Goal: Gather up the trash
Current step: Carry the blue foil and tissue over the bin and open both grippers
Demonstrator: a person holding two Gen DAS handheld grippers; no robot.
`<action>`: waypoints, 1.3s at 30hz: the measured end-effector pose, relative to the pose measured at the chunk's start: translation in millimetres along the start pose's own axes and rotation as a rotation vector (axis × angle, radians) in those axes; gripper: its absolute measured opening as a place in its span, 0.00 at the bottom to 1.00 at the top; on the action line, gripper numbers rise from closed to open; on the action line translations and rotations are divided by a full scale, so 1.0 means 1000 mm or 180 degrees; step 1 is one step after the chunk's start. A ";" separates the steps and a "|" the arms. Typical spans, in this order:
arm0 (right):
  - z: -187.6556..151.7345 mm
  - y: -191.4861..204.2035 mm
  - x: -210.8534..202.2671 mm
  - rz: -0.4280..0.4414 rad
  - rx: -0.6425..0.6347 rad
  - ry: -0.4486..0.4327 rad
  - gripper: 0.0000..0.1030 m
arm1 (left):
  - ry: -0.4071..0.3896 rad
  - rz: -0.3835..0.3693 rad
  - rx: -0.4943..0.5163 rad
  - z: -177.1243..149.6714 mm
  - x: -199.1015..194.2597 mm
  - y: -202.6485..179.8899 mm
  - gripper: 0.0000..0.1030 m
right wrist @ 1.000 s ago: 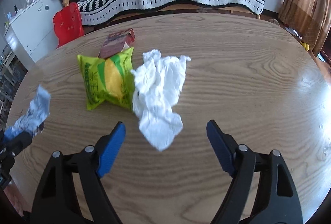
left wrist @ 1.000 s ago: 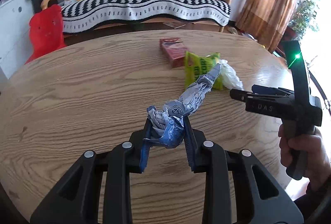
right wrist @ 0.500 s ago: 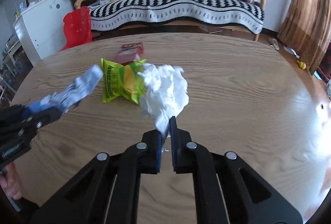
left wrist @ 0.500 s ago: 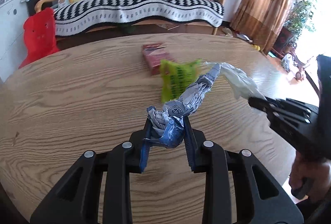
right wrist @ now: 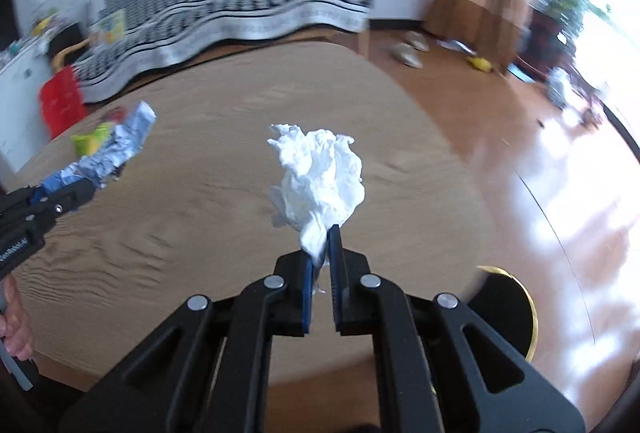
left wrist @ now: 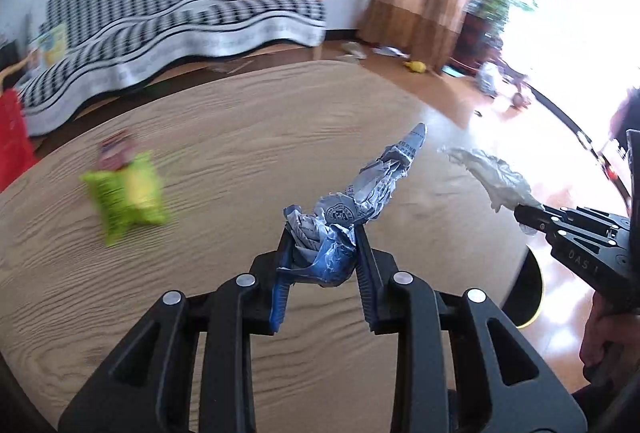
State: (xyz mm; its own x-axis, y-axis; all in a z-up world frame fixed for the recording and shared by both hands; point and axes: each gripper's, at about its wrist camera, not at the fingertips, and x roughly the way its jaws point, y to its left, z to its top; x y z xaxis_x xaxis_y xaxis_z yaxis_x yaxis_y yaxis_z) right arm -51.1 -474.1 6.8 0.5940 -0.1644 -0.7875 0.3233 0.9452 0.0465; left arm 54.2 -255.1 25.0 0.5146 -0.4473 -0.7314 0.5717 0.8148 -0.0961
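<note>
Here: oval wooden desk [left wrist: 224, 161], green bag [left wrist: 126, 195] lying near its far left edge. Left gripper [left wrist: 322, 265], clamped on a crumpled blue-white wrapper [left wrist: 360, 193], held above the desk. Right gripper [right wrist: 320, 261], nearly closed, pinching a white tissue [right wrist: 320, 173] aloft.

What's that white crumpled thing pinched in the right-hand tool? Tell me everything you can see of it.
It looks like a crumpled white tissue, soft, thin and creased into puffy folds. Its narrow lower end is pinched between the blue pads of the right gripper, which is shut on it. The rest flares out beyond the fingertips, held in the air above the wooden table. Nothing else touches it. From the left wrist camera it reads as a wrinkled, elongated wad.
</note>
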 end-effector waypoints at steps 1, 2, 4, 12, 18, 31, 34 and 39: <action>-0.006 -0.018 -0.003 -0.0061 0.0072 0.0010 0.08 | 0.0011 -0.0070 0.0056 0.001 0.005 -0.019 0.28; -0.013 -0.038 -0.006 -0.0112 0.0159 0.0025 0.08 | 0.0018 -0.0122 0.0095 0.001 0.008 -0.033 0.28; -0.025 -0.073 -0.011 -0.0168 0.0336 0.0068 0.08 | 0.0036 -0.0234 0.0178 0.002 0.016 -0.065 0.28; -0.082 -0.191 -0.018 -0.0467 0.0935 0.0336 0.08 | 0.0116 -0.0676 0.0534 -0.008 0.043 -0.181 0.28; -0.117 -0.241 -0.002 -0.0478 0.1264 0.0678 0.08 | 0.0262 -0.0824 0.0759 -0.021 0.068 -0.240 0.28; -0.134 -0.259 0.025 -0.0307 0.1426 0.0997 0.08 | 0.0396 -0.0913 0.0930 -0.029 0.094 -0.278 0.28; -0.132 -0.257 0.026 -0.0289 0.1423 0.0997 0.08 | 0.0410 -0.0915 0.0941 -0.030 0.096 -0.281 0.28; -0.131 -0.260 0.028 -0.0214 0.1530 0.1017 0.11 | 0.0436 -0.0926 0.0948 -0.030 0.099 -0.284 0.28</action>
State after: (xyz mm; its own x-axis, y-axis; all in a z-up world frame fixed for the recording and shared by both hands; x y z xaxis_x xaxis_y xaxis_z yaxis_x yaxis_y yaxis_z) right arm -215.0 -687.7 -107.4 0.3330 -0.0557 -0.9413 0.6950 0.6891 0.2051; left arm -76.6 -519.6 -40.6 0.2270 -0.5731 -0.7874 0.8499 0.5113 -0.1272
